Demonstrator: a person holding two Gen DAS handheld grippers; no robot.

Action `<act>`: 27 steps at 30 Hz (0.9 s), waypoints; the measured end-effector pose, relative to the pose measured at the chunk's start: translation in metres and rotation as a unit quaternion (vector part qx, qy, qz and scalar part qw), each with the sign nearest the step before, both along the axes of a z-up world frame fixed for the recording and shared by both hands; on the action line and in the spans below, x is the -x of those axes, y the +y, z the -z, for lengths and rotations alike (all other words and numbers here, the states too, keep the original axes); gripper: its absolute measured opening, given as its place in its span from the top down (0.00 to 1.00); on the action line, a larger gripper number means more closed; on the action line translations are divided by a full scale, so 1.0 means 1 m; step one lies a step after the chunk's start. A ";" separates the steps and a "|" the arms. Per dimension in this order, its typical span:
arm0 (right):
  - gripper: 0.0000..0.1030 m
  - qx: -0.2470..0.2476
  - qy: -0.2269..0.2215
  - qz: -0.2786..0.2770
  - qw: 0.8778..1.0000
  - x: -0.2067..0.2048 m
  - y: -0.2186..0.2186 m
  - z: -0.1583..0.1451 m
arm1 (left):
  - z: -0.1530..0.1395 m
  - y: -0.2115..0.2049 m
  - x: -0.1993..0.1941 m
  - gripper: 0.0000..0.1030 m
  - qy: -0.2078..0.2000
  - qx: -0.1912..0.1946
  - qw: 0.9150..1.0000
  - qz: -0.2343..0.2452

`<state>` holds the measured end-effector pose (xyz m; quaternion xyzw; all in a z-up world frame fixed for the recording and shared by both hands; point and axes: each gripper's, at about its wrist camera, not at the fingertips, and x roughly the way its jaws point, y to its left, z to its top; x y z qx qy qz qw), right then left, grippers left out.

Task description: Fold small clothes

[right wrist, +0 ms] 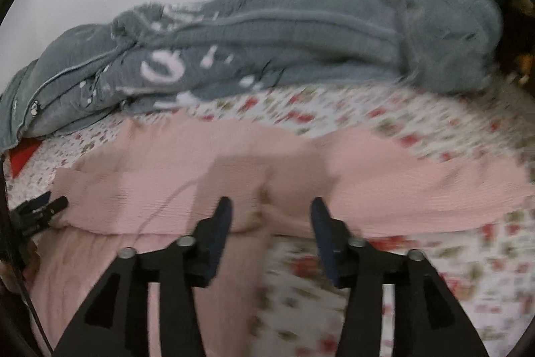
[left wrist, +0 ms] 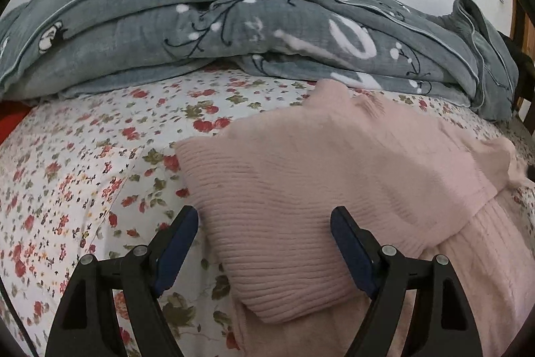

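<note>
A pink ribbed knit garment (left wrist: 301, 189) lies on the floral bedsheet (left wrist: 83, 173), one part folded over the rest. My left gripper (left wrist: 264, 223) is open, its jaws wide apart just above the folded ribbed edge, holding nothing. In the blurred right wrist view the same pink garment (right wrist: 401, 186) spreads across the sheet (right wrist: 418, 256). My right gripper (right wrist: 271, 211) is open over a bunched pink fold, holding nothing. The left gripper (right wrist: 40, 209) shows at the far left edge of the garment.
A rumpled grey quilt (left wrist: 234, 32) with white and black prints lies along the back of the bed against a white wall; it also shows in the right wrist view (right wrist: 284, 49). A red item (left wrist: 11, 119) sits at the far left. Wooden furniture (left wrist: 525, 32) stands at right.
</note>
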<state>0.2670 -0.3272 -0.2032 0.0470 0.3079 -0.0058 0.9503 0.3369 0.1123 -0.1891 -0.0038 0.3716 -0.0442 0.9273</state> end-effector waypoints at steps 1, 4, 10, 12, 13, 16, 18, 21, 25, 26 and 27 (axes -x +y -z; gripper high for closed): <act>0.41 0.003 -0.006 0.009 1.000 0.008 -0.010 -0.001 | 0.001 0.001 0.000 0.22 -0.001 0.001 1.000 0.000; 0.41 0.008 -0.009 0.067 0.998 0.037 -0.065 -0.001 | -0.001 0.000 0.003 0.19 -0.012 0.001 1.000 0.000; 0.41 0.001 0.007 0.140 0.990 0.068 -0.157 0.009 | -0.004 -0.008 0.007 0.16 -0.026 -0.029 0.999 -0.002; 0.41 -0.005 0.008 0.153 0.988 0.074 -0.176 0.013 | -0.004 -0.009 0.007 0.16 -0.027 -0.032 0.999 -0.002; 0.41 -0.012 0.009 0.154 0.988 0.075 -0.183 0.015 | -0.005 -0.008 0.008 0.16 -0.029 -0.031 0.999 -0.004; 0.41 -0.042 0.005 0.157 0.987 0.071 -0.204 0.017 | -0.008 -0.002 0.012 0.16 -0.041 -0.016 0.999 -0.011; 0.41 -0.056 0.001 0.161 0.985 0.066 -0.217 0.016 | -0.010 0.002 0.013 0.16 -0.044 -0.006 0.999 -0.019; 0.41 -0.079 0.008 0.166 0.983 0.049 -0.233 0.020 | -0.009 0.006 0.010 0.16 -0.036 0.008 0.999 -0.015; 0.41 -0.123 0.039 0.170 0.977 0.022 -0.253 0.031 | -0.007 0.005 0.008 0.16 -0.030 0.012 0.999 -0.013; 0.44 -0.130 0.045 0.172 0.975 0.017 -0.257 0.033 | -0.006 0.005 0.008 0.16 -0.029 0.013 0.999 -0.013; 0.44 -0.136 0.051 0.172 0.974 0.014 -0.260 0.035 | -0.006 0.005 0.007 0.16 -0.027 0.014 0.999 -0.013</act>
